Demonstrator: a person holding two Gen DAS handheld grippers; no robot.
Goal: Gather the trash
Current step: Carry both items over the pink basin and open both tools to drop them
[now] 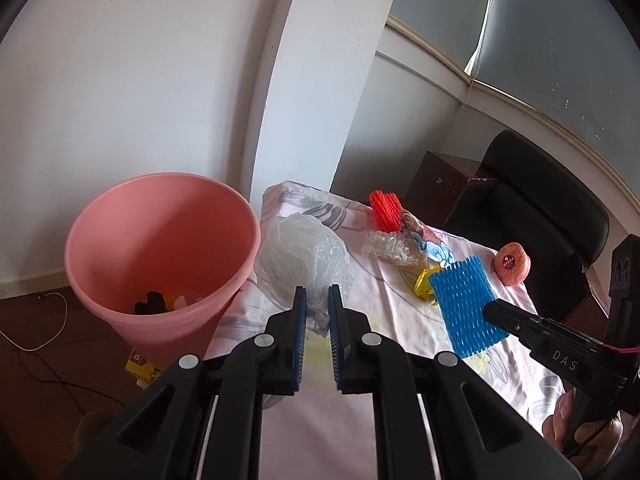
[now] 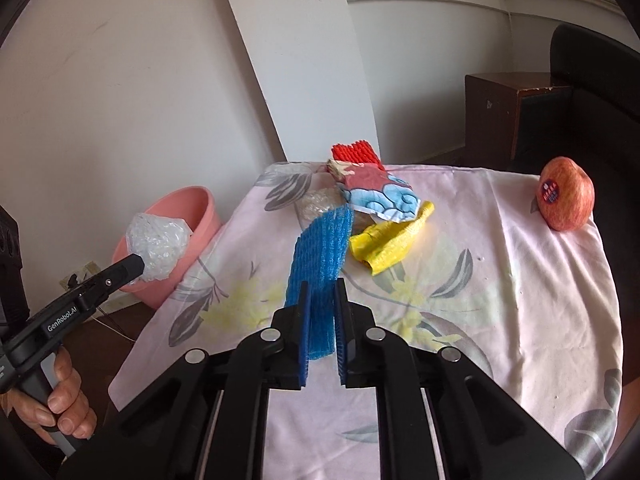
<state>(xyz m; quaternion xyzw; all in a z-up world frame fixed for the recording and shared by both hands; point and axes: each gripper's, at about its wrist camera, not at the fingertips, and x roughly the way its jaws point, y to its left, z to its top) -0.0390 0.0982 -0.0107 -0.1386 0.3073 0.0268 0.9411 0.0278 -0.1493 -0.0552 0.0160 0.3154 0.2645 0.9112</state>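
My left gripper (image 1: 318, 300) is shut on a crumpled clear plastic bag (image 1: 304, 258) and holds it beside the rim of the pink bin (image 1: 120, 248); the bag (image 2: 158, 242) and bin (image 2: 200, 216) also show in the right wrist view. My right gripper (image 2: 322, 296) is shut on a blue foam net (image 2: 322, 256) and lifts it above the table; the net (image 1: 466, 304) also shows in the left wrist view. On the floral cloth lie a red foam net (image 2: 358, 154), a printed wrapper (image 2: 380, 196), a yellow wrapper (image 2: 388, 240) and bubble wrap (image 1: 390, 246).
An apple (image 2: 566, 196) with a sticker sits at the table's far right corner. The bin holds some dark and white scraps (image 1: 160, 300). A dark cabinet (image 2: 508, 112) and a black chair (image 1: 536, 208) stand behind the table. A white cable (image 1: 44, 334) lies on the floor.
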